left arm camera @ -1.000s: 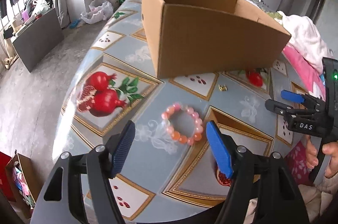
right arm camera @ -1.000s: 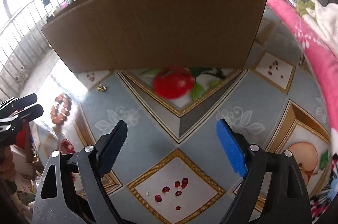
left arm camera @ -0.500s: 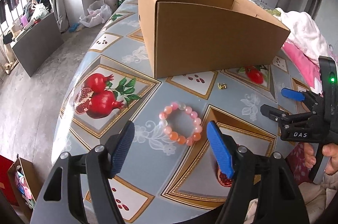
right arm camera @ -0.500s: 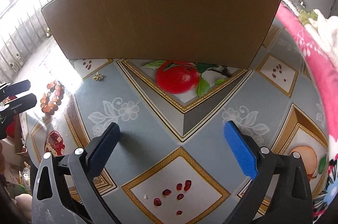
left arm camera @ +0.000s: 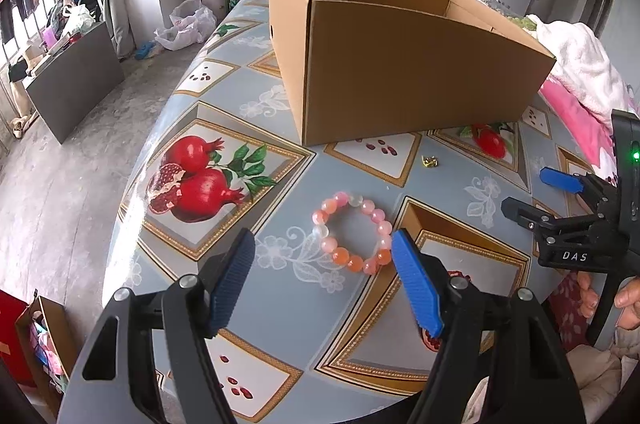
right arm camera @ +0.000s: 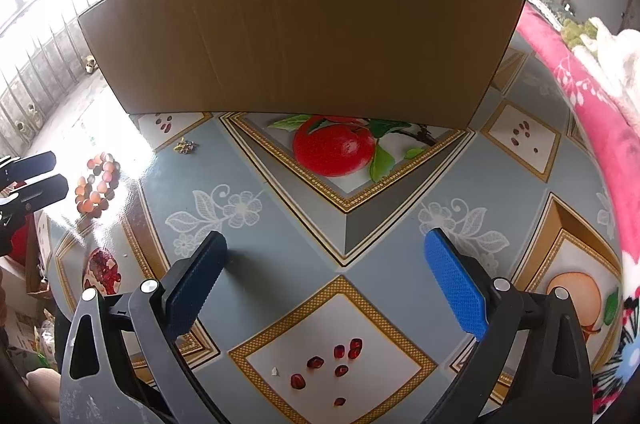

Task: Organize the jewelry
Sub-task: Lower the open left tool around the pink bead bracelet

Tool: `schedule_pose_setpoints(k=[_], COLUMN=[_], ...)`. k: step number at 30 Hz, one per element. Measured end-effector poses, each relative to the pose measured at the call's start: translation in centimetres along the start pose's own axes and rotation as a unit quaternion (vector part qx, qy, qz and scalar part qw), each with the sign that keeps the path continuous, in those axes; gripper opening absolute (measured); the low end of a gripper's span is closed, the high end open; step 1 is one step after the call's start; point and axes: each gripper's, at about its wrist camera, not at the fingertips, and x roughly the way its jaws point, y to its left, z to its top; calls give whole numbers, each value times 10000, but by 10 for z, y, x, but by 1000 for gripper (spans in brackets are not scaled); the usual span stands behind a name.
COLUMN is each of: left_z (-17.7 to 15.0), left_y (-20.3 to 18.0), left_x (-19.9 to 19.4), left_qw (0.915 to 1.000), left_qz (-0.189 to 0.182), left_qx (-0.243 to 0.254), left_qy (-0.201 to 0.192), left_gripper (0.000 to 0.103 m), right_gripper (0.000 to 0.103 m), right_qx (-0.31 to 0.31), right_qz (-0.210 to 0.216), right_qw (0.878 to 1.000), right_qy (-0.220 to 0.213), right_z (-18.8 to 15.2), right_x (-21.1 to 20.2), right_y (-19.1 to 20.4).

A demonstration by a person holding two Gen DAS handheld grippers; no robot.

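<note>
A bracelet of pink and orange beads [left arm camera: 342, 256] lies flat on the patterned tablecloth. My left gripper [left arm camera: 322, 238] hovers over it, open, the bracelet just ahead of its blue pads and untouched. A small gold trinket [left arm camera: 430, 161] lies beyond, near the open cardboard box [left arm camera: 420, 75]. In the right wrist view my right gripper [right arm camera: 325, 238] stands wide open over bare cloth with nothing between its fingers. There the box [right arm camera: 304, 31] fills the back, with the trinket [right arm camera: 186, 146] and bracelet [right arm camera: 95, 199] far left beside the left gripper [right arm camera: 54, 171]. The right gripper [left arm camera: 526, 191] also shows at the right of the left wrist view.
The round table's edge [left arm camera: 120, 224] drops to a concrete floor on the left. A pink blanket [right arm camera: 592, 103] and a white cloth [left arm camera: 580, 63] lie along the right side. A hand [left arm camera: 628, 300] holds the right gripper's handle.
The right gripper's jaws have spread wider. In the left view the right gripper has shifted slightly. The bracelet, trinket and box have not moved.
</note>
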Motion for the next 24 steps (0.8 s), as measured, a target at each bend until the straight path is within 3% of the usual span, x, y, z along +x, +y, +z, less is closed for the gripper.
schedule_pose_setpoints(k=[12,24], left_z=[-3,-8], left_y=[-5,-24], left_x=[3,3], left_qw=[10000,9987], left_qz=[-20,-376], left_qx=[64,257], left_qy=[21,-235], left_gripper=[69,70], right_gripper=[95,95], right_qx=[-27,-53], right_qz=[-4,-7], right_qw=[10000,9999], right_qy=[-19,-105], right_z=[5,4], right_x=[3,4], right_y=[1,2])
